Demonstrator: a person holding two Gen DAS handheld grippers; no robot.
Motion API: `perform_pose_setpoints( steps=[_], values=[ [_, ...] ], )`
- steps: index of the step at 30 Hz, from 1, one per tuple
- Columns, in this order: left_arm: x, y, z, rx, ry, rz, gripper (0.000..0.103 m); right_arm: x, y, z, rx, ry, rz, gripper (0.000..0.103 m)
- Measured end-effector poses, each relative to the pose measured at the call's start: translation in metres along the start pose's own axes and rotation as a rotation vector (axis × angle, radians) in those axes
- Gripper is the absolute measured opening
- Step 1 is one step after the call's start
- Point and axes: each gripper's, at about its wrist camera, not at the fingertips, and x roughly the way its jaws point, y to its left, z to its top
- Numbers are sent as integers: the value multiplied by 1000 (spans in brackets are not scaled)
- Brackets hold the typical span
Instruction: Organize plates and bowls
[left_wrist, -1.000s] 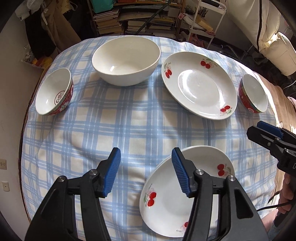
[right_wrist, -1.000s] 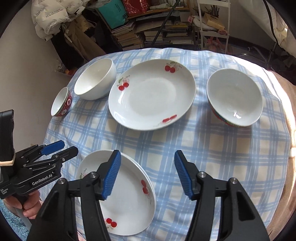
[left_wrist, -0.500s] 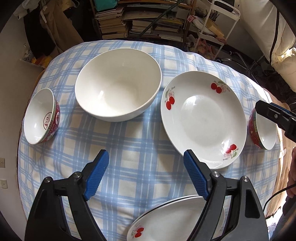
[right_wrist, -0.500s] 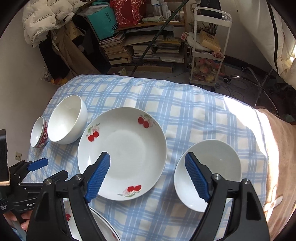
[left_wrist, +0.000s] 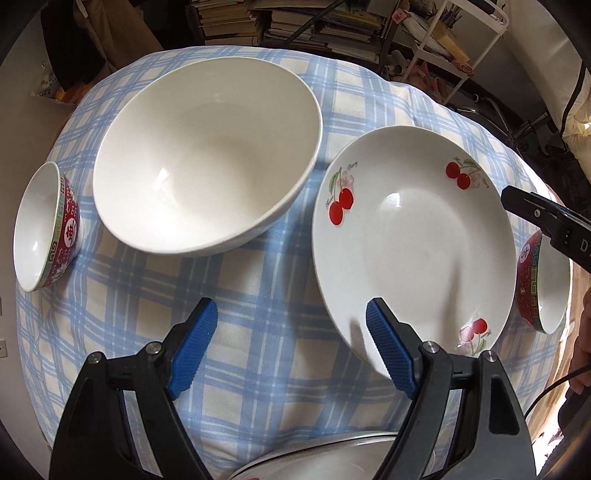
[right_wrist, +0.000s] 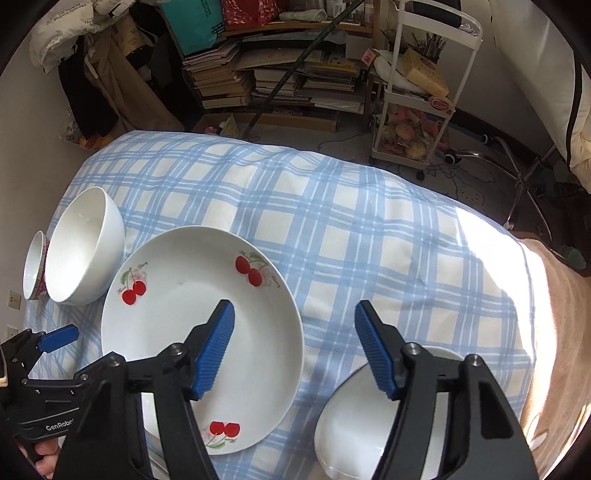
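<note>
- The left gripper (left_wrist: 288, 345) hangs over the blue checked tablecloth (left_wrist: 258, 295) with its jaws spread wide and nothing in them; its right pad overlaps the near rim of the cherry plate (left_wrist: 410, 240) in the picture, but whether it touches I cannot tell.
- The right gripper (right_wrist: 295, 350) is closing, with only cloth and the plate's edge between its pads, which press on nothing.
- Only the left view shows the red pattern on both small bowls: one far left (left_wrist: 44, 227), one at the right edge (left_wrist: 543, 284), half behind the other tool.
- The big white bowl (left_wrist: 207, 155) sits between the left small bowl and the plate.
- A second plate's rim (left_wrist: 325, 458) is cut off at the bottom.
- Only the right view shows the white trolley (right_wrist: 421, 92) and stacked books (right_wrist: 229, 77).
- "GenRobo" reads on the left tool's body; the plate's lettering is too small to read.
</note>
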Motion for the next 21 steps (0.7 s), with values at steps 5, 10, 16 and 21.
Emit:
perform_pose_setpoints(
  steps=[5, 10, 16, 21],
  values=[
    [8, -3, 4, -4, 13, -37, 55, 16, -5, 5, 35, 47, 43, 37],
    [14, -3, 9, -30, -17, -76, 40, 36, -5, 7, 17, 129, 31, 19],
    [13, -5, 12, 0, -91, -109, 14, 38, -3, 2, 5, 140, 47, 15],
    [13, 3, 8, -35, -97, -159, 13, 36, 1, -3, -20, 150, 25, 15]
  ],
)
